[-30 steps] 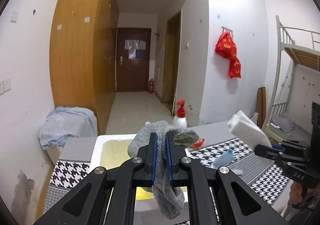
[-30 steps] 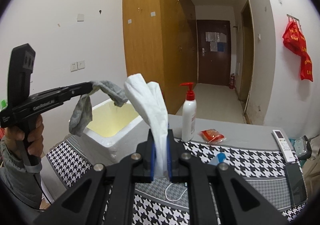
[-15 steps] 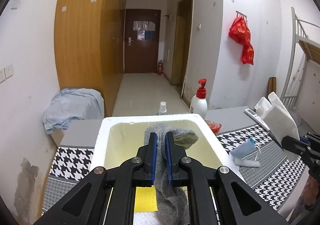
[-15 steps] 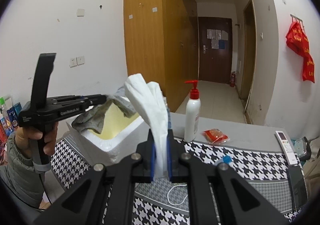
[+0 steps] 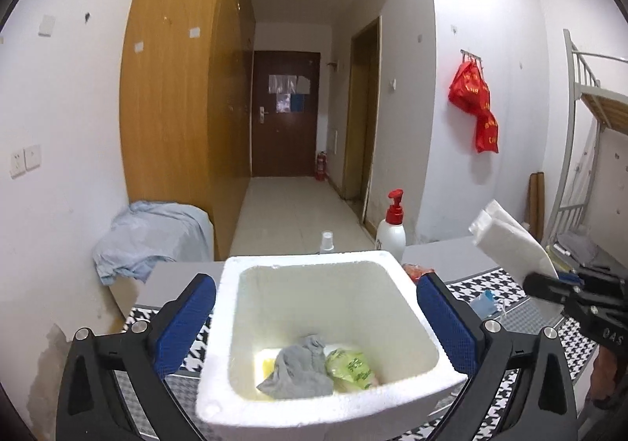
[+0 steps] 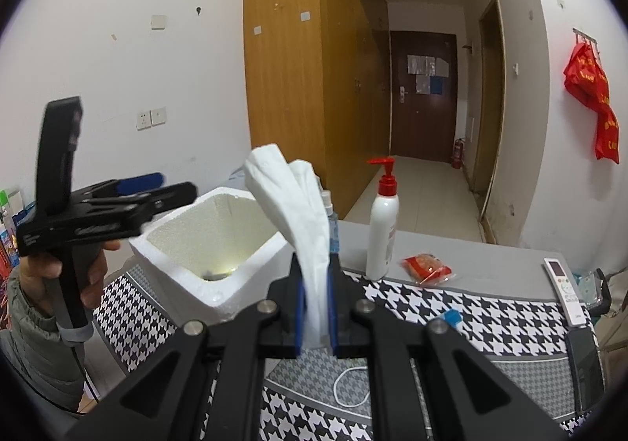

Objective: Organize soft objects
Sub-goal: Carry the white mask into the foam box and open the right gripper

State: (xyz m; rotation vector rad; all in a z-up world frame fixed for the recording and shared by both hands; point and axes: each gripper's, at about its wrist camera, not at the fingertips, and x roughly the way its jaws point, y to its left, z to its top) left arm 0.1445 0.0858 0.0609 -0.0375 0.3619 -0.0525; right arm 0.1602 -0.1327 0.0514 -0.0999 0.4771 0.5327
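A grey sock (image 5: 298,366) lies crumpled on the floor of the white foam box (image 5: 306,260), touching a green-printed packet (image 5: 351,364). My left gripper (image 5: 314,296) hovers over the box with its jaws opening wide; the pads (image 5: 188,319) touch nothing. From the right wrist view this left gripper (image 6: 157,186) sits above the box's (image 6: 251,268) left rim, held by a hand. My right gripper (image 6: 316,307) is shut on a folded white cloth (image 6: 298,201) that sticks upward. It hangs right of the box, above the table, and the same cloth (image 5: 506,241) shows in the left wrist view.
On the houndstooth tablecloth (image 6: 471,307) stand a red-pump lotion bottle (image 6: 382,225), a red snack packet (image 6: 426,264), a remote (image 6: 563,284), a blue-capped item (image 6: 451,317) and a white cable (image 6: 349,386). A small spray bottle (image 5: 326,241) is behind the box. Blue cloth (image 5: 153,233) is piled at left.
My left gripper carried the grey sock over the foam box, then opened; the sock dropped to the box floor. The right gripper and its white cloth stayed put.
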